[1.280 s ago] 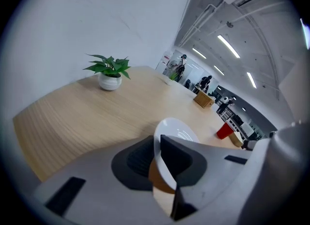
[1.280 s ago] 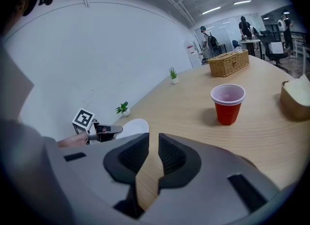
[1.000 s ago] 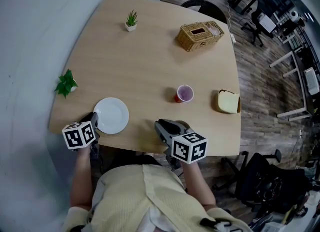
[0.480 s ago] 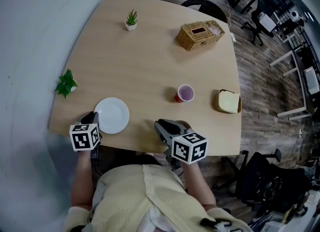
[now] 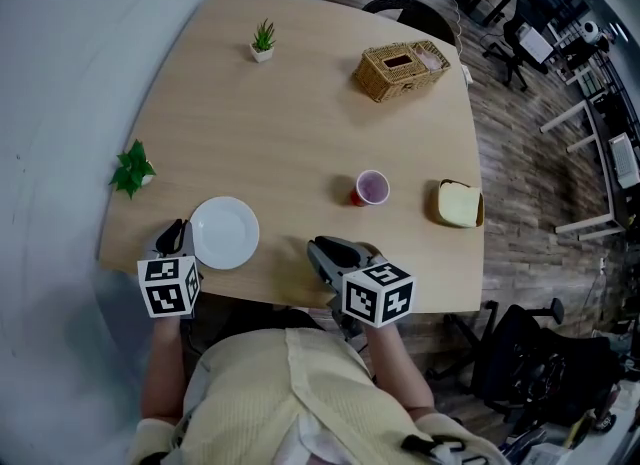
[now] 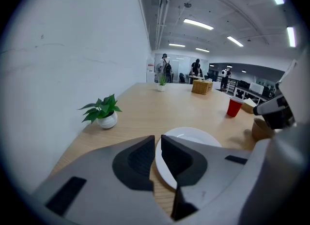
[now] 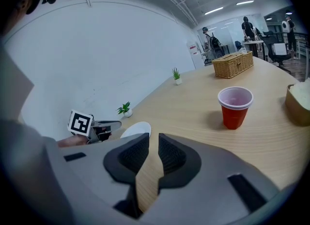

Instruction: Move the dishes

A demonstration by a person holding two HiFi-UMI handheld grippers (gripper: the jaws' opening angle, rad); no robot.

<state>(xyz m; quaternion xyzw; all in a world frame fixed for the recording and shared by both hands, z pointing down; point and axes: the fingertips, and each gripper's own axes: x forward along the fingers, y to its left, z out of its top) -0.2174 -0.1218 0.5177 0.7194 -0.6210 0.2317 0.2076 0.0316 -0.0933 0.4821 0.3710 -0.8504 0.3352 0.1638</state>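
The head view looks steeply down from above the person (image 5: 290,393) onto the whole table (image 5: 300,133). Each gripper view sits low by the table's near edge and looks across it. All three show the white plate (image 5: 224,233) and red cup (image 5: 370,188).
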